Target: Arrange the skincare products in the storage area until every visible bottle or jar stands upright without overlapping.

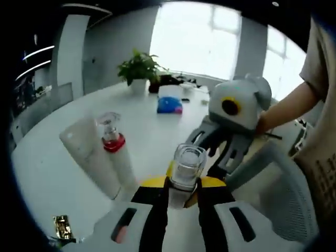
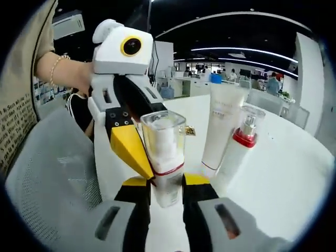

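the clear-capped bottle (image 2: 164, 157) is standing upright between the jaws of both grippers at once. in the right gripper view the right gripper (image 2: 166, 184) is reaching from below, its yellow-tipped jaws sitting against the bottle's lower body on either side, so it is looking clenched on the bottle; the left gripper (image 2: 126, 134) is coming in from the left, one yellow jaw pressing the bottle's side. in the left gripper view the bottle (image 1: 187, 168) is rising straight up between that gripper's own jaws (image 1: 184, 185), which are closing against it, while the right gripper (image 1: 223, 144) is hanging just behind it, jaws pointing down toward the cap. the bottle's long axis is running vertical, roughly square to both pairs of jaws, so the coming move is turning on keeping that axis plumb while one gripper lets go; which one is bearing the weight is hard to tell. the tube (image 2: 223, 126) and the red-collared pump bottle (image 2: 239, 149) are standing upright just beside each other, near the held bottle and away from the counter (image 2: 294, 173) edge, so the free spot is looking to lie on the bare counter beside them. a grey chair (image 2: 47, 173) is sitting at the counter's near edge.
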